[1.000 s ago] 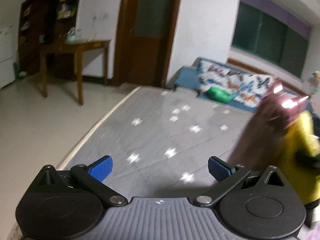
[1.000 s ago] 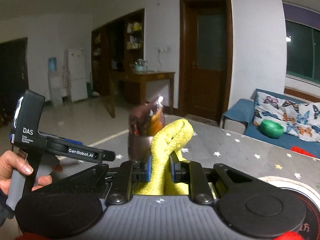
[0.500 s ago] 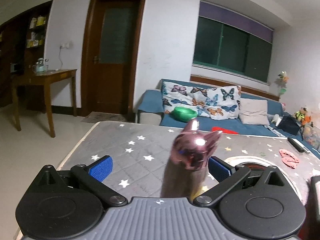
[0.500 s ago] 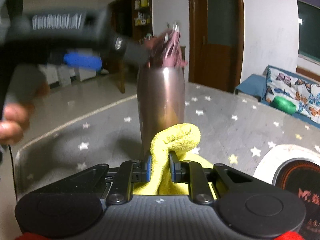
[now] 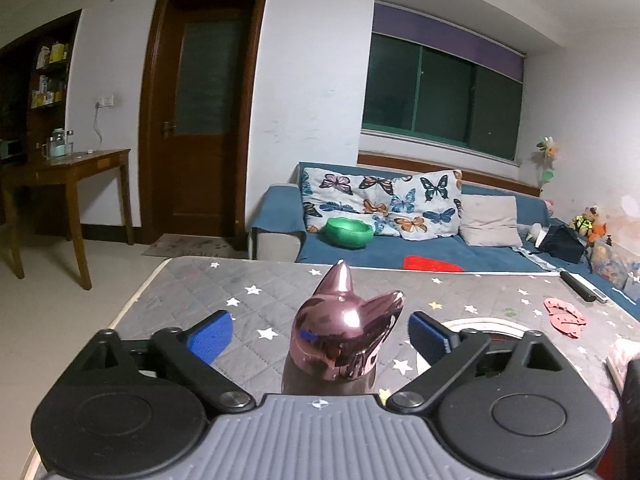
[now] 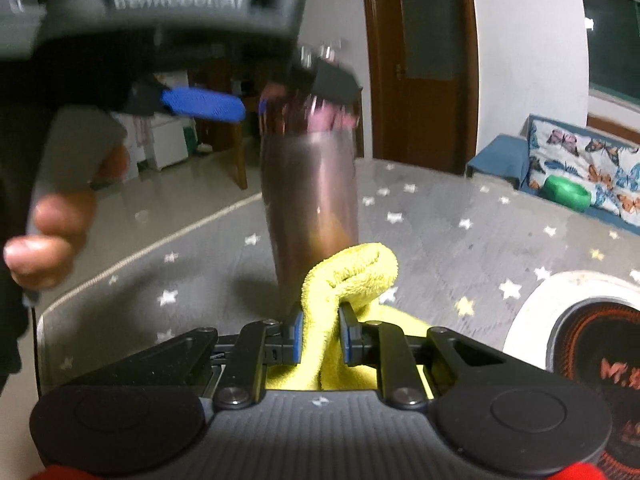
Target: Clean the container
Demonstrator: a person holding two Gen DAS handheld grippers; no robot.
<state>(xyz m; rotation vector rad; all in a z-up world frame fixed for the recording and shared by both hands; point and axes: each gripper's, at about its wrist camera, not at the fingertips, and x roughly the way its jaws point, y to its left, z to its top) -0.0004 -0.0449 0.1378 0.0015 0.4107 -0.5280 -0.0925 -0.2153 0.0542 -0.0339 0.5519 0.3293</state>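
1. The landmark is the metal flask (image 6: 312, 204), a tall steel bottle with a shiny pink cat-ear lid (image 5: 344, 328). It stands on the grey star-print quilted mat (image 6: 440, 232), toward the mat's near-left corner as the right wrist view shows it, well apart from the round white-rimmed dish (image 6: 532, 312) to its right.

2. The flask's long axis runs vertically. Its base sits on the mat and its lid points straight up, the two ears rising toward the ceiling; it looks upright, not leaning.

3. The left gripper (image 5: 316, 336) is level with the flask's lid, one blue pad on each side of it. Its jaws are closing, with the lid between them, but in the left wrist view clear gaps remain on both sides, so the pads are not yet pressing. My judgement is that this hand comes in high to steady the flask by its top, leaving the body free for wiping.

4. The right gripper (image 6: 319, 338) is clamped on a folded yellow cloth (image 6: 352, 276). The fold bulges out past the fingertips, low against the flask's front near its base; whether cloth and steel touch I cannot tell.

5. Holding the cloth with the fold leading likely gives a soft, thick face to rub along the flask's wall.

6. A person's hand (image 6: 52, 232) grips the left gripper's handle, left of the flask.
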